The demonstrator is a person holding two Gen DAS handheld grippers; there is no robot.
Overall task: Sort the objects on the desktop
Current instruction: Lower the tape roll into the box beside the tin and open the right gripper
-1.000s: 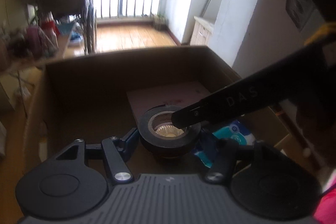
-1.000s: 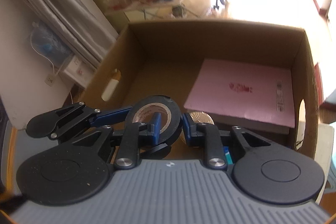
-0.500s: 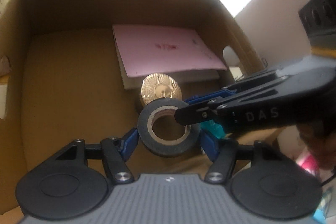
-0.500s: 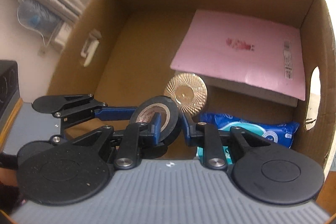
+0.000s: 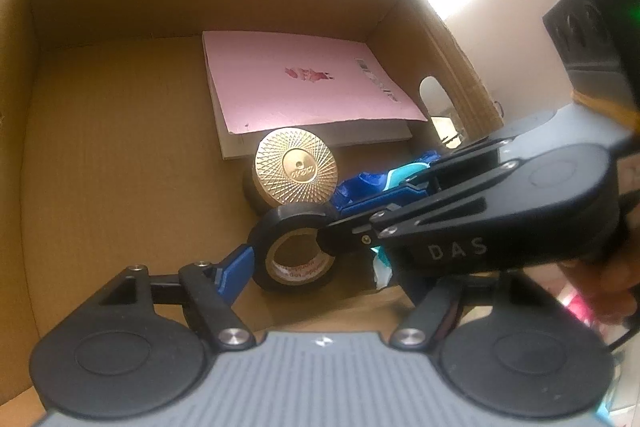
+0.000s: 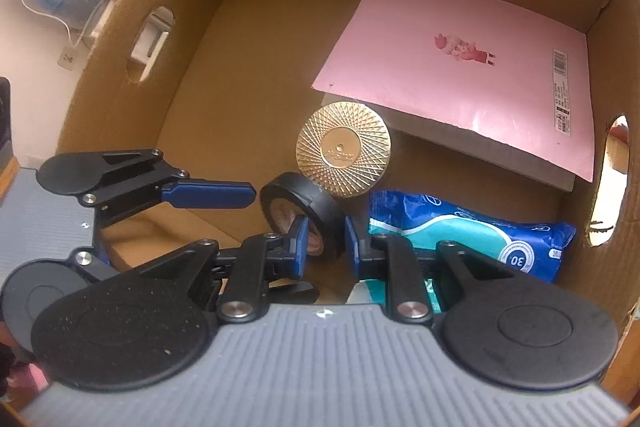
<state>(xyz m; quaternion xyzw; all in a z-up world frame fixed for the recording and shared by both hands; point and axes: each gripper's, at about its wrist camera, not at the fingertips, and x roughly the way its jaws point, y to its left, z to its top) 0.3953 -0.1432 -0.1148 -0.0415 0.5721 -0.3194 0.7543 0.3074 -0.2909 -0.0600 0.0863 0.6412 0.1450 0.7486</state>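
The tape roll (image 6: 304,205) is black with a pale cardboard core, tilted on edge low inside the box (image 6: 120,75), its wall pinched between two blue fingers (image 6: 299,239). Just behind it stands a jar (image 6: 343,149) with a gold, ray-patterned lid, touching or nearly touching the roll. A pink book (image 6: 460,75) lies flat against the far right corner. A blue and teal wipes pack (image 6: 460,227) lies along the right wall, in front of the book.
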